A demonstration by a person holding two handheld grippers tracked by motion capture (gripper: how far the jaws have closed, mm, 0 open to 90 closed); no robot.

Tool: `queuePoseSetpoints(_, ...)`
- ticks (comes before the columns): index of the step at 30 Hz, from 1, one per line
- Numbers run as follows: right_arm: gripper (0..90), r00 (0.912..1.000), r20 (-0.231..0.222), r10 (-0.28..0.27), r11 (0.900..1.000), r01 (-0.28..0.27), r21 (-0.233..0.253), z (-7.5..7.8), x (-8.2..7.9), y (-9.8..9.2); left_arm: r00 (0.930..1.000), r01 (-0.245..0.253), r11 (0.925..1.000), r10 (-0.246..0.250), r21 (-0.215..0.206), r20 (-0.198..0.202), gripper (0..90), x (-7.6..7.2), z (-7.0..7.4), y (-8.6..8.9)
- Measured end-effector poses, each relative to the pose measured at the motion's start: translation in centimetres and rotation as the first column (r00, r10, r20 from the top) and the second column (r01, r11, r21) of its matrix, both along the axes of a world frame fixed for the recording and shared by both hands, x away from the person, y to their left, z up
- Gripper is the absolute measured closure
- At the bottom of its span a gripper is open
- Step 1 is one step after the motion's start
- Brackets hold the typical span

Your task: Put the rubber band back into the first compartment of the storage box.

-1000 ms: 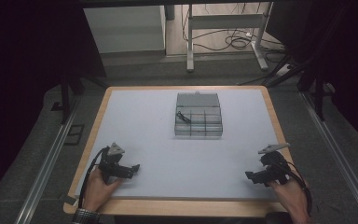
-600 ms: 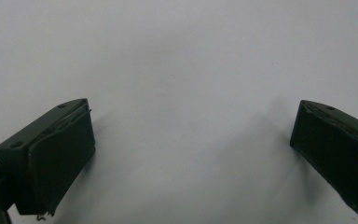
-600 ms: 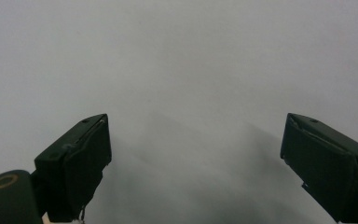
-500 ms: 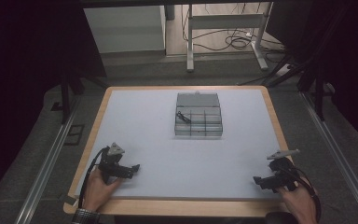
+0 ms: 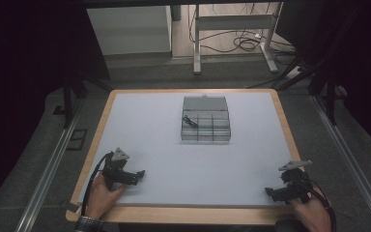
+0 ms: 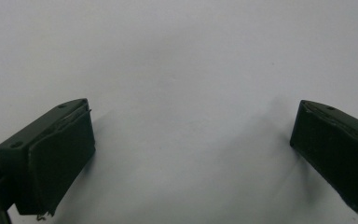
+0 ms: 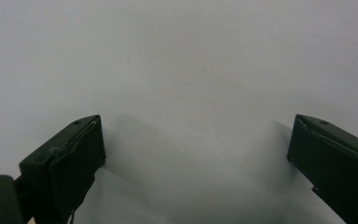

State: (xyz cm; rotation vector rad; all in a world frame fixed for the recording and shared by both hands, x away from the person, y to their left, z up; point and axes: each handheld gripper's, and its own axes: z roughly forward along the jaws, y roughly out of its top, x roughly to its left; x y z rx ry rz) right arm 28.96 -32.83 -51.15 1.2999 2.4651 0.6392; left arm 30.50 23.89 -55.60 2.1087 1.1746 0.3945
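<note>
Fingers [image 6: 56, 154] wide apart, compartment box [image 5: 206, 120] far fwd, mid-table [image 5: 149, 125]

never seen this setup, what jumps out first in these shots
A clear compartment box sits alone at the far middle of the white table, lid open, with a small dark item in its far-left compartment. At the near edge, the left gripper and the right gripper rest at opposite corners, each held in a hand. Both gripper views show jaws spread wide over bare white surface.

Left gripper [image 6: 193, 154] fingers [image 6: 60, 158] spread wide over bare white tabletop [image 6: 182, 60].
</note>
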Motion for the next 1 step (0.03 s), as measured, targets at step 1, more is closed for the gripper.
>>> queuePoseSetpoints(1, 3.5, 1.0000, -0.001, 0.001, 1.000, -0.001, -0.002, 0.00, 0.00, -0.01, 1.0000, -0.001, 1.0000, 0.001, 0.000, 0.001, 0.0, 0.00, -0.01, -0.05)
